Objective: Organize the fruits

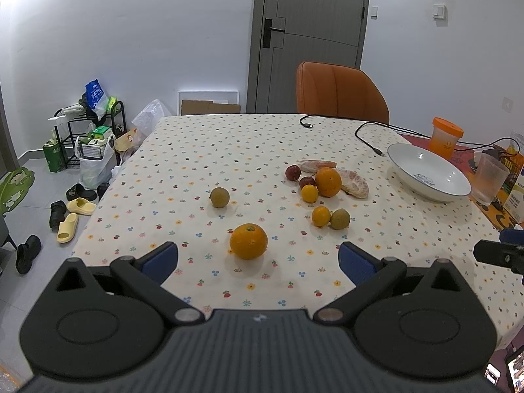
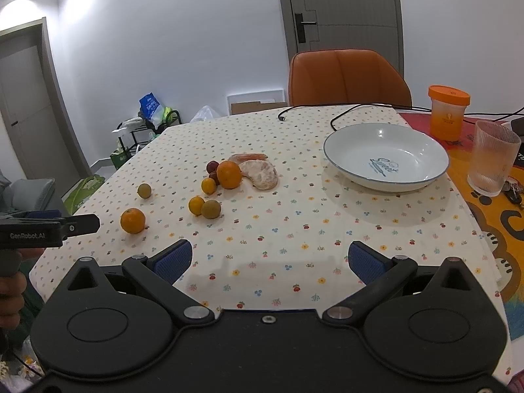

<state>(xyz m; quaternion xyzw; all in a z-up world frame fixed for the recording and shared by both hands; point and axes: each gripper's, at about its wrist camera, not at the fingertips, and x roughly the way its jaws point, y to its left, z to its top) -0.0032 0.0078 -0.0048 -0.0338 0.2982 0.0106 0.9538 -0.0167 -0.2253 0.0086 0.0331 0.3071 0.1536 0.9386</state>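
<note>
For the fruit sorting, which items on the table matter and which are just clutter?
Part of the job:
- near orange
- fruit cluster
- lone brownish fruit
- empty white bowl
- open left tongs, open right tongs

Just lying about:
- orange-lidded jar
- ribbed glass
- black cable

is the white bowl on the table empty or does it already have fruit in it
Empty. The white bowl shows only its bare inside with blue printed lettering; all the fruit, such as the large orange, lies on the tablecloth.

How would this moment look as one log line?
left gripper: open, facing nearest orange | right gripper: open, empty | bowl: empty
</note>
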